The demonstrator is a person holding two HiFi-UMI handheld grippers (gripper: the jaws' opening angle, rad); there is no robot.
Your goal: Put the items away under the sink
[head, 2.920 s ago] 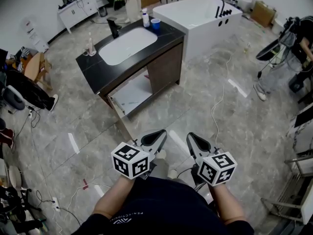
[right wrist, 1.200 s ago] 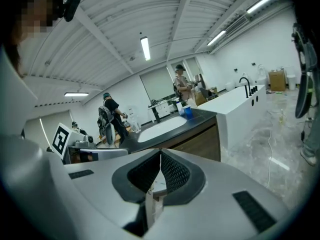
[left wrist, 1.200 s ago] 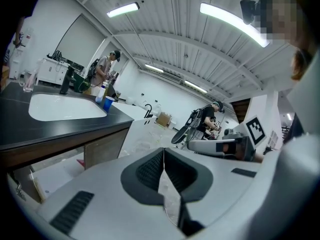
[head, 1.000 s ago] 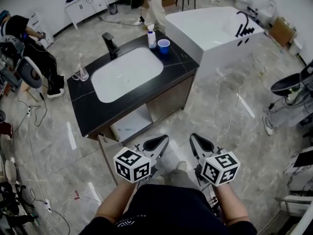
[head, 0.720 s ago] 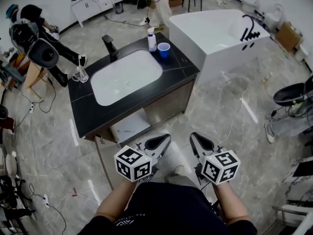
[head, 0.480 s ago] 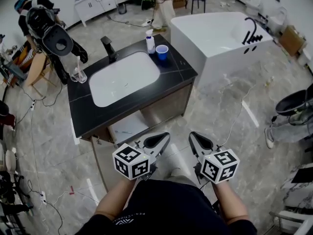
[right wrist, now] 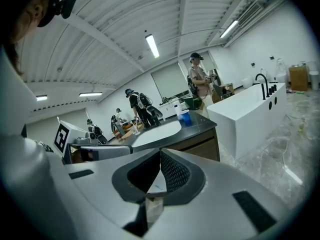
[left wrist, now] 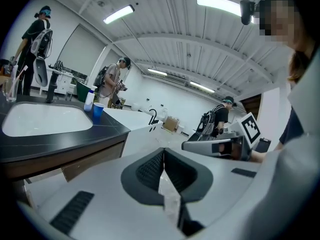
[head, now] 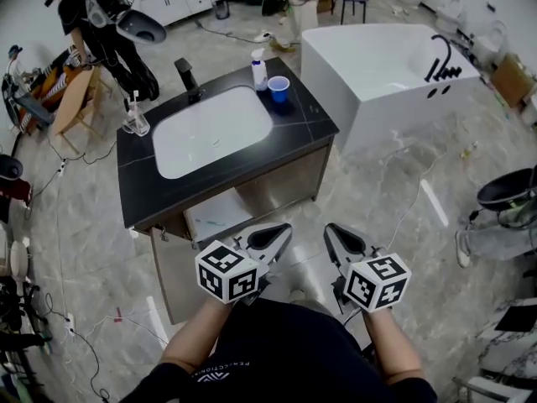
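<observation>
A black-topped vanity (head: 312,122) with a white basin (head: 210,139) stands ahead of me. On it are a blue cup (head: 278,87), a white bottle (head: 259,68), a black faucet (head: 187,77) and a glass with a toothbrush (head: 136,122). Below the top, the cabinet (head: 225,214) is open, its brown door (head: 172,280) swung out. My left gripper (head: 280,230) and right gripper (head: 332,232) hang side by side short of the vanity's front, both shut and empty. The left gripper view shows shut jaws (left wrist: 163,150) and the cup (left wrist: 98,112); the right gripper view shows the same (right wrist: 160,152).
A white bathtub (head: 382,53) stands right of the vanity. A person with a backpack (head: 105,28) is at the back left near a wooden chair (head: 71,99). Cables (head: 411,200) trail over the marble floor, and a black seat (head: 508,198) is at the right edge.
The vanity has come closer and now fills more of the head view. Both grippers keep their place before my body, still shut. The person at the back left has walked along.
</observation>
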